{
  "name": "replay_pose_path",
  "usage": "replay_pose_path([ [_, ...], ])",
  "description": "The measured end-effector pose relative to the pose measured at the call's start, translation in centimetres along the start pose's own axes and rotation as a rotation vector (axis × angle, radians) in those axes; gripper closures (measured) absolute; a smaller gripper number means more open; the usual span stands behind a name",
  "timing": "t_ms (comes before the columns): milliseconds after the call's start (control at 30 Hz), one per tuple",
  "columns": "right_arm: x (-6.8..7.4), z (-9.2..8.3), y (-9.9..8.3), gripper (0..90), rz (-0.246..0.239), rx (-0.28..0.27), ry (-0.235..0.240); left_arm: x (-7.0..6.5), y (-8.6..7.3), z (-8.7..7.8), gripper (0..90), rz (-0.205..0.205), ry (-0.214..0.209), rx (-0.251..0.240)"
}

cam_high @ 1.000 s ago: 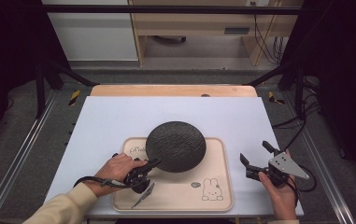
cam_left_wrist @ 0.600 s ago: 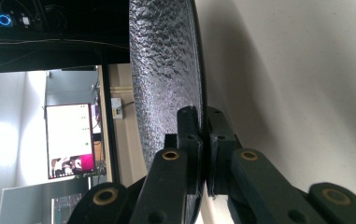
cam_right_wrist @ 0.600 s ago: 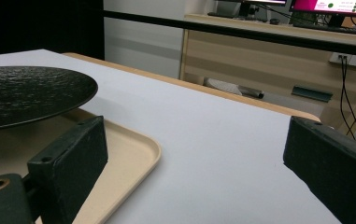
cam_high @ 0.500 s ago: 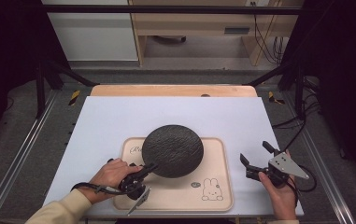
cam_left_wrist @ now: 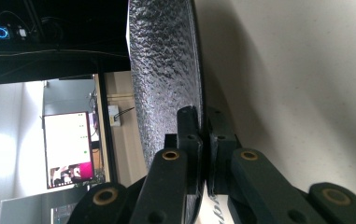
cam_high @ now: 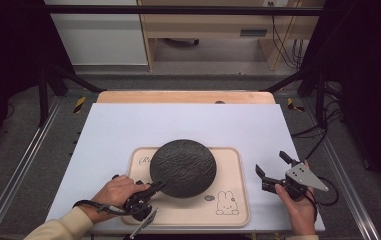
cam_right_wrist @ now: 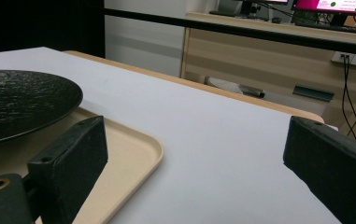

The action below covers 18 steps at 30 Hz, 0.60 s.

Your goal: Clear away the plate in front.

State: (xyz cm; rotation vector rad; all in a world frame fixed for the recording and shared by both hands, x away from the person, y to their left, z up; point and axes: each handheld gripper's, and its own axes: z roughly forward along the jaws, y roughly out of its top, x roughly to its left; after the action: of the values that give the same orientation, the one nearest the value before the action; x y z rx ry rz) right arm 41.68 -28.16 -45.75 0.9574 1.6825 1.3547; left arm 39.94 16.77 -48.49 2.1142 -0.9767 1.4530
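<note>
A round black textured plate [cam_high: 183,167] lies low over a beige tray [cam_high: 230,170] at the near middle of the table. My left gripper [cam_high: 155,189] is shut on the plate's near-left rim. In the left gripper view the two jaws [cam_left_wrist: 202,126] pinch the thin rim of the plate [cam_left_wrist: 164,70], which is seen edge-on. My right gripper [cam_high: 273,164] is held just right of the tray, open, with nothing between its fingers. From the right gripper view [cam_right_wrist: 196,135] the plate [cam_right_wrist: 17,102] shows at the left, above the tray's rim [cam_right_wrist: 133,149].
The tray has a bunny drawing [cam_high: 224,204] at its near-right corner. A white sheet [cam_high: 188,125] covers the table, with a wooden edge [cam_high: 178,96] at the far side. Metal rails [cam_high: 25,165] run along both sides, and cables [cam_high: 323,135] hang at the right.
My left gripper has drawn the plate toward the near edge and slightly left over the tray. The right gripper has stayed where it was.
</note>
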Motion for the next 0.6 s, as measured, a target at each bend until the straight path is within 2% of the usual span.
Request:
replay_pose_path([
  [167,-0.1,0.0,0.0,6.8,0.000,-0.001,-0.002,-0.2,0.1,0.1,85.7,0.007,-0.010,-0.003],
  [200,-0.1,-0.1,0.0,6.8,0.002,-0.003,-0.003,-0.4,0.1,0.2,85.7,-0.012,-0.005,-0.021],
  [400,-0.3,-0.3,0.0,6.8,0.002,-0.004,-0.007,-0.8,0.3,0.4,85.7,0.000,-0.017,-0.023],
  [433,-0.3,-0.3,0.0,6.8,0.002,-0.005,-0.007,-0.7,0.3,0.4,85.7,0.019,-0.023,-0.011],
  [467,-0.3,-0.3,0.0,6.8,0.003,-0.006,-0.008,-0.8,0.3,0.5,85.7,-0.002,-0.022,-0.025],
  [567,-0.3,-0.3,0.0,6.8,0.003,-0.003,-0.007,-1.1,0.3,0.6,85.7,-0.004,-0.022,-0.029],
  [600,-0.3,-0.3,0.0,6.8,0.002,-0.003,-0.006,-1.0,0.3,0.6,85.7,0.016,-0.030,-0.016],
])
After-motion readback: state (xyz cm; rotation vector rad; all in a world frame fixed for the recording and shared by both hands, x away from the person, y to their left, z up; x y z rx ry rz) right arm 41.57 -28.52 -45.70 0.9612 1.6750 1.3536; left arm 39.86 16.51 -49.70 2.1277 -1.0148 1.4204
